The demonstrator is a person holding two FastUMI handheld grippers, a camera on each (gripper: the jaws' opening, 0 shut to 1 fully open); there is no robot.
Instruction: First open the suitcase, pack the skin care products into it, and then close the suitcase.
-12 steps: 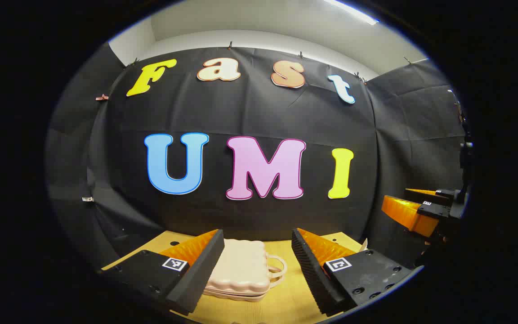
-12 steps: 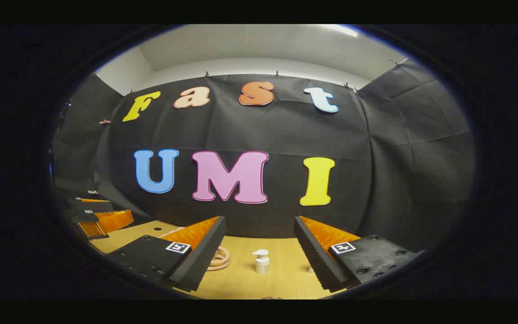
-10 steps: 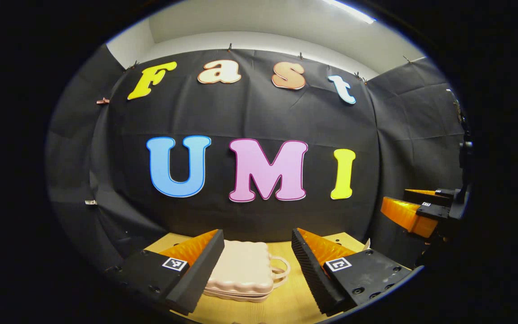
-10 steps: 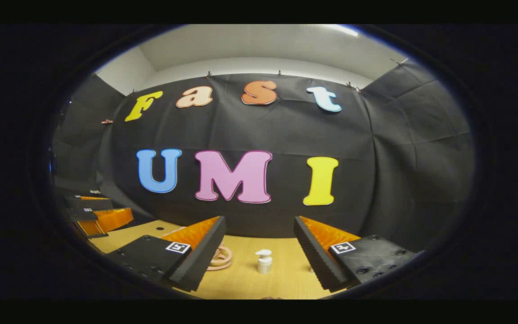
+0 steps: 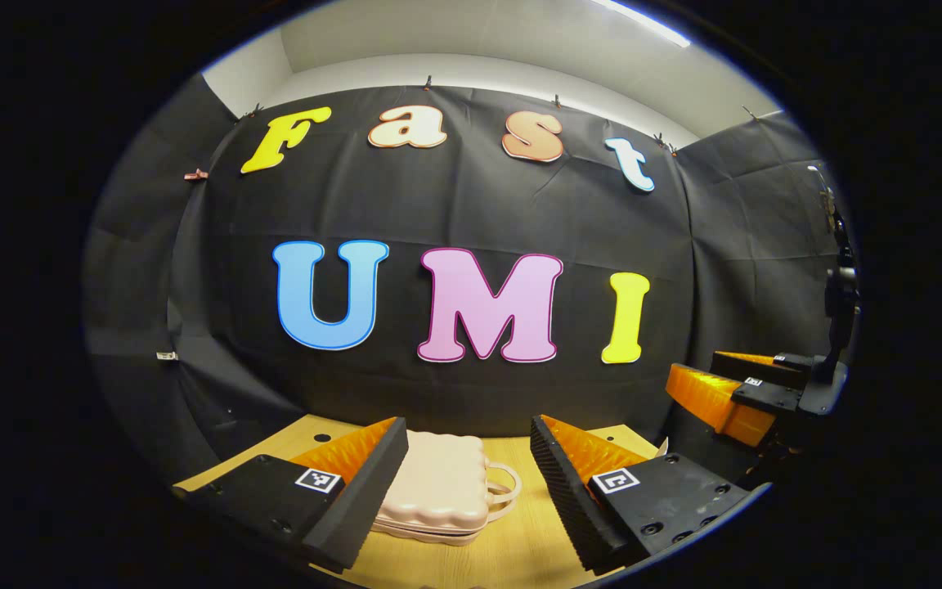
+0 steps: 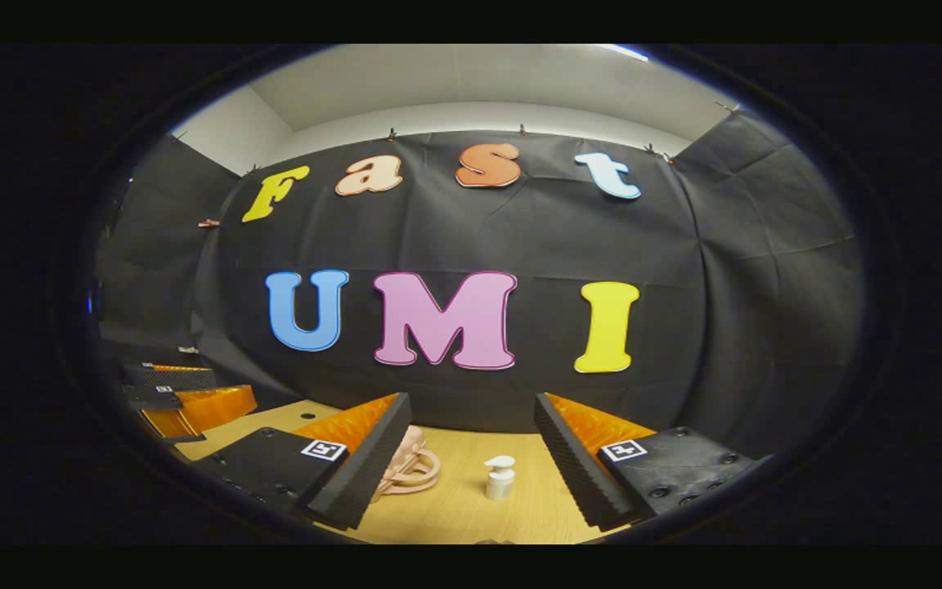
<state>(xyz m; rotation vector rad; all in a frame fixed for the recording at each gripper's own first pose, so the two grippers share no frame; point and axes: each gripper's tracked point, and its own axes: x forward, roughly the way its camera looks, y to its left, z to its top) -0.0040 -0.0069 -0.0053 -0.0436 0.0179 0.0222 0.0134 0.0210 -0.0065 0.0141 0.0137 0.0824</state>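
Wooden table [image 5: 512, 548] — closed suitcase [image 5: 438, 487] (pink), pump bottle [image 6: 500, 478] upright.

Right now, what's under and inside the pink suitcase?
The suitcase lies flat and closed on the wooden table, so its inside is hidden. The pump bottle stands outside it on the table.

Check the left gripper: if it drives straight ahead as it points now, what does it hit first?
Probably the pink suitcase. It lies closed on the wooden table, straight ahead between the open fingers of the left gripper, handle to the right. Depth is unclear; a level path might pass over it to the booth wall.
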